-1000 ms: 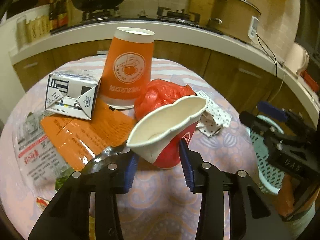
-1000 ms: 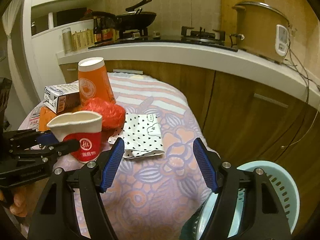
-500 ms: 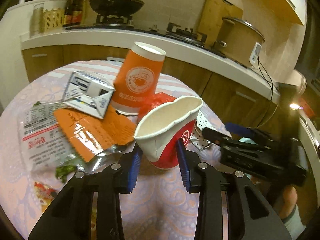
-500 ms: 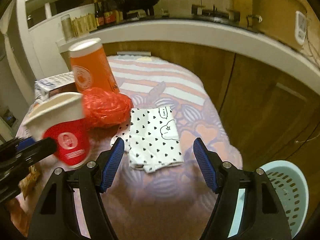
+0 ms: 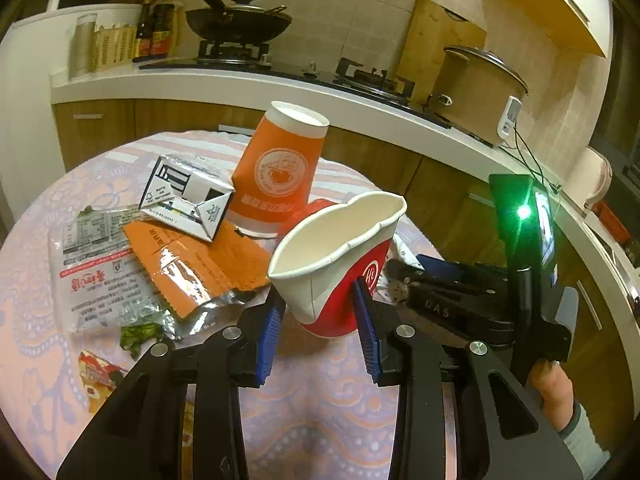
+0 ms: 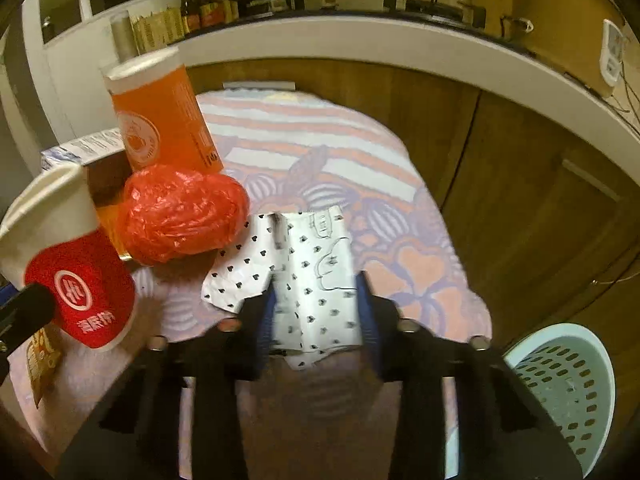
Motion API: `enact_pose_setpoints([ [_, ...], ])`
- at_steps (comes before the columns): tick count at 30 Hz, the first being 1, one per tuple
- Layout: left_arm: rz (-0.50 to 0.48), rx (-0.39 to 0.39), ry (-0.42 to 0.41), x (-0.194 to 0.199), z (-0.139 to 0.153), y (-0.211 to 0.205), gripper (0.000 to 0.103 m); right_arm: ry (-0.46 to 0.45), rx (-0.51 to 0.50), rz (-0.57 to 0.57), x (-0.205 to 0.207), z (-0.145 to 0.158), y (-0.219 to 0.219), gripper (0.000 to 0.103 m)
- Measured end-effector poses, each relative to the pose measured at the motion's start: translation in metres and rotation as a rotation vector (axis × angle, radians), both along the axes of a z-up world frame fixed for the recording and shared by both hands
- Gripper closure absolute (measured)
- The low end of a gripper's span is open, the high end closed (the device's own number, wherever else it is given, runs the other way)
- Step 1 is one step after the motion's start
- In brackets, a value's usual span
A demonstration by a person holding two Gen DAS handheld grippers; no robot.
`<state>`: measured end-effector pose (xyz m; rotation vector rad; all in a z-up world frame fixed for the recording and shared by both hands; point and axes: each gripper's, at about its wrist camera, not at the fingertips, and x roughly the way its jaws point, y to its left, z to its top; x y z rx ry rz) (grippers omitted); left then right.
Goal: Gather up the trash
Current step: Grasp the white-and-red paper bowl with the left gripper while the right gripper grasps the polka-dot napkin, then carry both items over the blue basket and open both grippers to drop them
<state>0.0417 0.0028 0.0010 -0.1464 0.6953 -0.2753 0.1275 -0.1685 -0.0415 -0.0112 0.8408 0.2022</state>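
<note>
Red-and-white paper cup [image 5: 340, 268], its rim crushed, now rides tilted and pinched in the left claw [image 5: 318, 320], lifted clear of the cloth-covered surface [image 5: 312, 392] it stood on a second ago. Beside it the right claw [image 6: 316, 312] has dropped over the heart-print wrapper [image 6: 304, 280], its pads narrowed to flank the paper; whether they grip yet is unclear. Down to that claw's right waits the pale blue basket [image 6: 568, 384], the likely destination.

Surface [image 6: 424, 240]: tall cup [image 6: 160, 116] at rear; bag [image 6: 180, 212] before it; carton [image 5: 188, 196] beside; spotted wrapper [image 6: 308, 276] right; basket [image 6: 560, 380] on floor.
</note>
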Motion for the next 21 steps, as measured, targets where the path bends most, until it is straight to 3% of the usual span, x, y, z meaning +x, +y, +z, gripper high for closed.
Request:
enact_pose_setpoints([
  [5,-0.008,-0.006,-0.009,-0.009,0.002,-0.009,0.07,-0.049,0.05,-0.028,-0.021,0.016,-0.019,0.088],
  [12,-0.059,-0.006,-0.041,-0.016,0.014,-0.039,0.07,-0.142,0.076,-0.119,-0.057,0.047,-0.069,0.09],
  [21,-0.206,-0.013,-0.034,-0.017,0.018,-0.122,0.07,-0.186,0.071,-0.275,-0.12,0.057,-0.16,0.09],
])
